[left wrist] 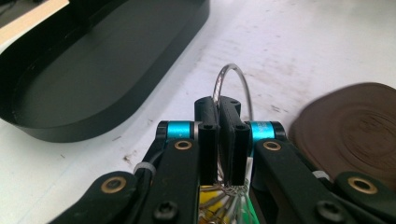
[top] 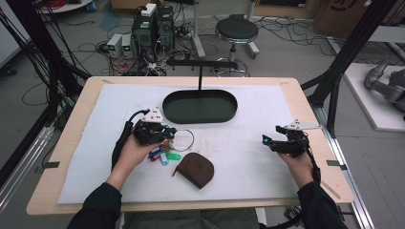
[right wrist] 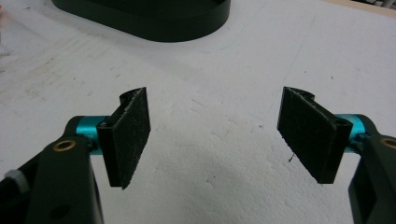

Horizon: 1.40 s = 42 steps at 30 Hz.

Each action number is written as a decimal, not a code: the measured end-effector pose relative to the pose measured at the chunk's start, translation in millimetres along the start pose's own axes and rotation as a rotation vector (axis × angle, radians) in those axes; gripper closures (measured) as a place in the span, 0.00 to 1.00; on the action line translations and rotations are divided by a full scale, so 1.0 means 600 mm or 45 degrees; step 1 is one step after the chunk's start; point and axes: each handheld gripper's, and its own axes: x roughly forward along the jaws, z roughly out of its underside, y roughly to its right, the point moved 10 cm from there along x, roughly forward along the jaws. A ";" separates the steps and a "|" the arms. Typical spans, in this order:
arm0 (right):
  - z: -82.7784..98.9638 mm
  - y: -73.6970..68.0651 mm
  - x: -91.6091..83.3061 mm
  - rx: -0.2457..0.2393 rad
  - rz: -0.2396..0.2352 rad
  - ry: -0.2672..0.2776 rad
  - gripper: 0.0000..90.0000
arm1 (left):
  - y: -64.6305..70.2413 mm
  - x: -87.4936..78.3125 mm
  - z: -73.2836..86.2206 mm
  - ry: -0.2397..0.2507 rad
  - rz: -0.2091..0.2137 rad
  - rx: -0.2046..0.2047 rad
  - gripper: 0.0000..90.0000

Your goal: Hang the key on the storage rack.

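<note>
Clamping the wire key ring [left wrist: 232, 88] — left gripper [left wrist: 223, 112], right gripper [right wrist: 215, 135] spread wide — holding nothing

Black tools and tray against a white mat

The oval tray [top: 199, 106] is black; beside it lie a silvery key ring [top: 183, 140] with blue, green and yellow tags [top: 165, 156] and a dark brown pouch [top: 194, 169] embossed with concentric rings; the black left gripper [left wrist: 219, 135] carries turquoise pins, and the mat [top: 248, 148] covers a pale wood worktop [top: 71, 124].
</note>
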 end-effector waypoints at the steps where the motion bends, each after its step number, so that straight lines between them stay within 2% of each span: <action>1: 0.000 0.000 0.000 0.000 0.001 -0.001 0.29 | 0.005 -0.003 0.002 0.015 0.008 -0.004 0.96; 4: 0.000 0.000 0.001 0.003 0.001 -0.002 0.29 | 0.011 -0.010 0.009 0.014 0.005 0.014 0.95; 9: 0.001 0.000 0.001 -0.001 0.001 -0.006 0.29 | 0.017 -0.012 0.017 0.022 0.035 -0.010 0.94; 12: 0.001 0.000 0.002 0.000 0.001 -0.006 0.29 | 0.016 -0.009 0.023 -0.008 0.020 0.006 0.90; 18: 0.002 0.000 0.002 0.001 -0.002 -0.011 0.29 | 0.016 -0.004 0.027 -0.027 0.019 0.016 0.95; 22: 0.002 0.001 0.003 -0.001 -0.003 -0.010 0.29 | 0.013 -0.004 0.027 -0.018 0.009 0.010 0.96; 27: 0.002 0.001 0.004 0.003 -0.005 -0.013 0.29 | 0.010 -0.011 0.021 0.031 0.004 -0.012 0.96; 34: 0.002 0.001 0.004 0.004 -0.006 -0.013 0.29 | 0.001 -0.037 0.004 0.130 -0.022 -0.049 0.96; 42: 0.002 0.002 0.004 -0.001 -0.001 -0.009 0.29 | -0.002 -0.055 -0.019 0.201 -0.049 -0.052 0.96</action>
